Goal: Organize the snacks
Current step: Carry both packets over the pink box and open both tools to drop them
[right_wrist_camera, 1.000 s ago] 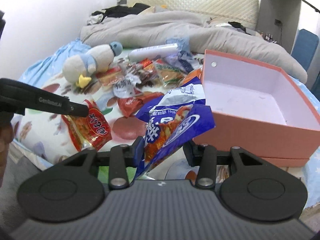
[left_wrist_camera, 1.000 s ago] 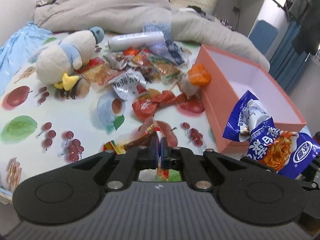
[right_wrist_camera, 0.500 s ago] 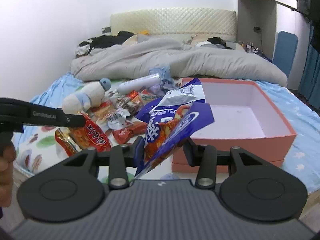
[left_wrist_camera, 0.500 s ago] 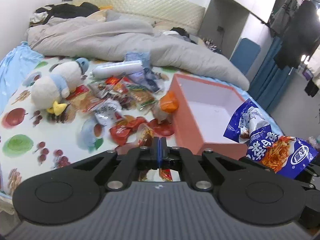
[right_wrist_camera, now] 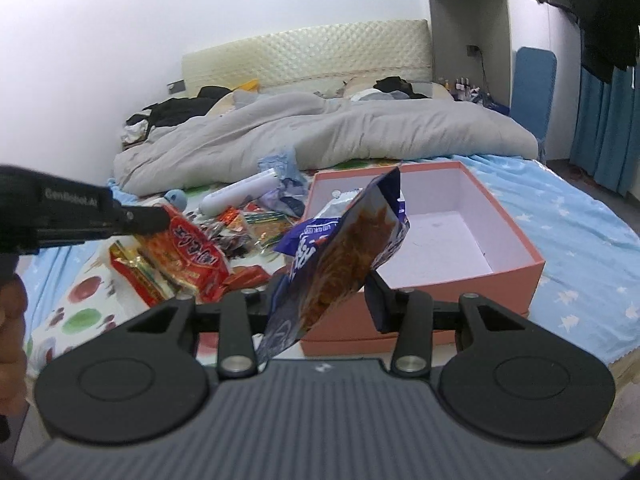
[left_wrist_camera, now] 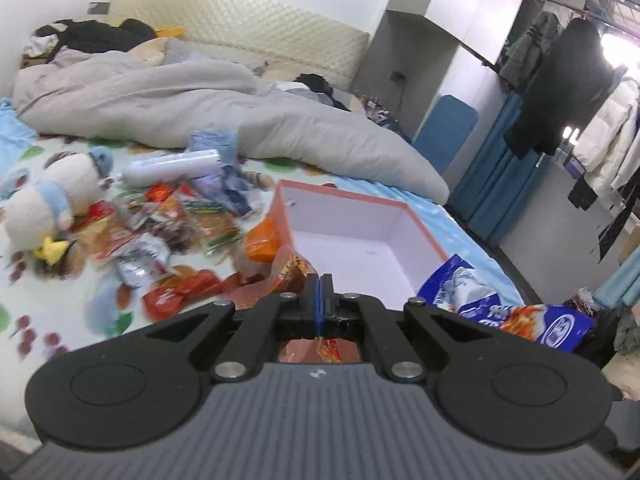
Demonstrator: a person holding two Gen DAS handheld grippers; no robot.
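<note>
My left gripper (left_wrist_camera: 320, 292) is shut on a red snack packet (left_wrist_camera: 294, 270), held in the air above the bed's front edge. From the right wrist view that red packet (right_wrist_camera: 188, 256) hangs from the left gripper (right_wrist_camera: 160, 218) at the left. My right gripper (right_wrist_camera: 326, 292) holds a blue snack bag (right_wrist_camera: 348, 248) between its jaws, which are closing on it. The bag stands tilted in front of the open pink box (right_wrist_camera: 460, 284). In the left wrist view the blue bag (left_wrist_camera: 516, 316) is at the lower right, beside the box (left_wrist_camera: 360, 200), whose white inside looks empty.
A heap of snack packets (left_wrist_camera: 172, 220) lies left of the box, with a white plush toy (left_wrist_camera: 44, 204) and a white tube (left_wrist_camera: 172, 166). A grey duvet (left_wrist_camera: 160, 100) fills the bed's far half. Clothes (left_wrist_camera: 560, 80) hang at the right. A hand (right_wrist_camera: 12, 320) shows at the left edge.
Both grippers have risen with their packets, so the bed and box look lower and farther. The blue bag has rolled more upright in the right gripper.
</note>
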